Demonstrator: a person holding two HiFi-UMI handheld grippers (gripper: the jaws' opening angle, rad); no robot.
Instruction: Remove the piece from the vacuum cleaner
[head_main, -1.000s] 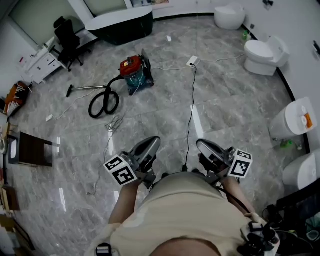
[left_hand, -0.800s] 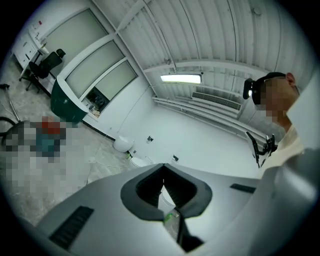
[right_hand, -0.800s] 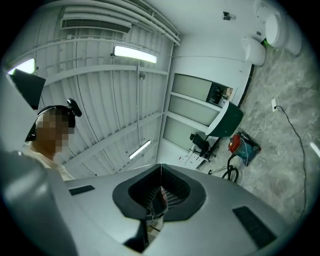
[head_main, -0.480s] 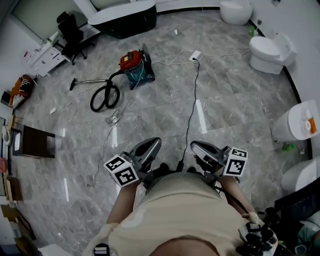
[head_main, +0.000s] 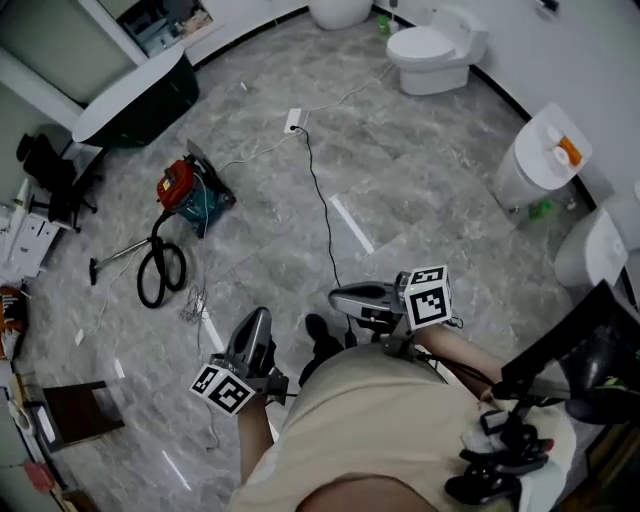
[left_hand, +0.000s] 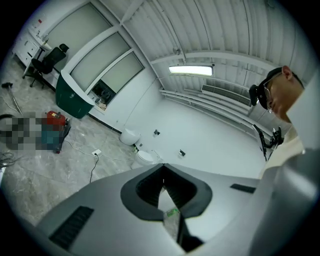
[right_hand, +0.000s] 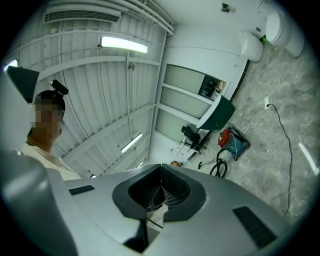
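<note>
The vacuum cleaner (head_main: 190, 193), red on top with a teal body, stands on the grey marble floor far from me, at the upper left of the head view. Its black hose (head_main: 160, 272) lies coiled beside it, and the wand (head_main: 118, 255) runs off to the left. Both grippers are held close to my body, well away from the vacuum. My left gripper (head_main: 259, 316) is shut and empty, pointing up the floor. My right gripper (head_main: 336, 297) is shut and empty too, pointing left. The vacuum cleaner (right_hand: 232, 139) also shows small in the right gripper view, as does the partly mosaic-covered vacuum cleaner (left_hand: 54, 128) in the left gripper view.
A black power cable (head_main: 322, 210) runs from a white socket strip (head_main: 293, 120) to my feet. A dark green bathtub (head_main: 135, 95) and an office chair (head_main: 48, 172) stand at the left, a toilet (head_main: 432, 52) and white fixtures (head_main: 540, 150) at the right, and a dark wooden stool (head_main: 80, 412) at the lower left.
The head view has swung round, so the vacuum now sits further left and the toilets at the upper right. My right gripper has turned to point left. Both stay shut.
</note>
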